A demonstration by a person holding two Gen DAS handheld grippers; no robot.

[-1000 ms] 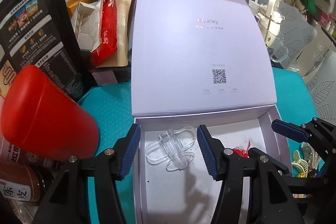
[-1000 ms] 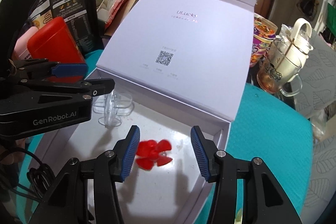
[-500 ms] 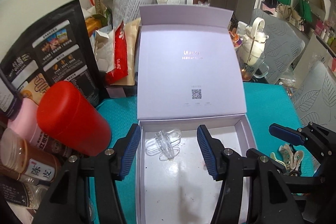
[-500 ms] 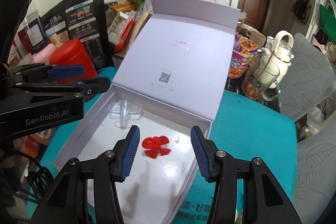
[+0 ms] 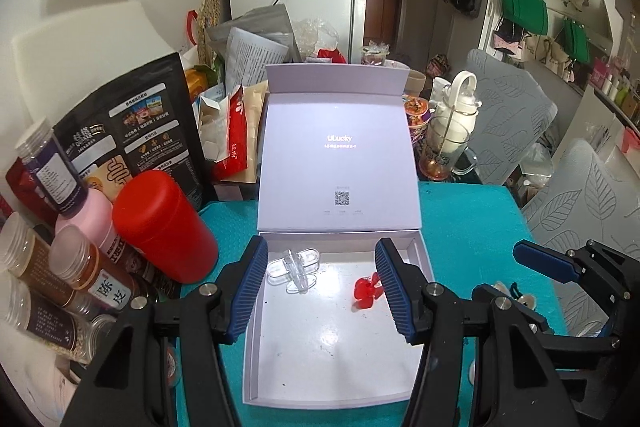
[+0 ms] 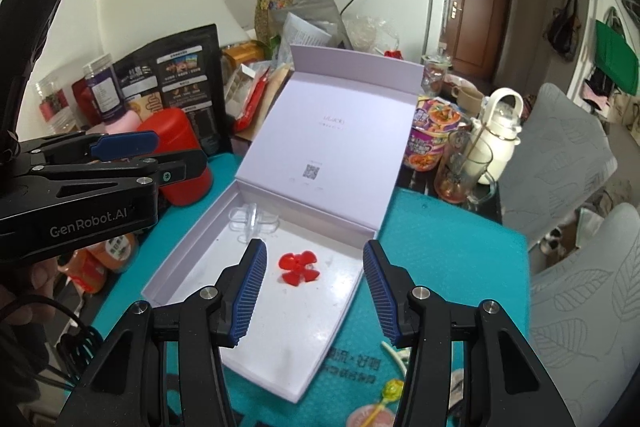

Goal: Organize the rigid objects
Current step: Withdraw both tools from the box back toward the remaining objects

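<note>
Both grippers sit higher and further back than a second ago: the box looks smaller in each view, and the fridge, door and wall shelves that were cut off now fill the upper part of the frames. The clear clip and the red clip lie where they lay before.

At the bottom of the left wrist view the left gripper [image 5: 322,285] has its fingers apart with nothing between them. The right gripper [image 6: 314,289], at the bottom of its own view, is likewise spread and empty.

Just beyond them the white box [image 5: 256,347] lies open on the teal mat [image 5: 472,227], its lid [image 5: 338,155] standing up at the far side. Inside, near the far wall, lies the clear clip [image 5: 294,269], left of centre; the red clip [image 5: 366,293] lies to its right, apart from it. The rest of the box floor is bare.

To the left of the box stands a red canister [image 5: 160,223], with spice jars [image 5: 92,275] at lower left. Further back, at centre right, a glass mug [image 6: 460,167] holds a white bottle [image 6: 498,131].
</note>
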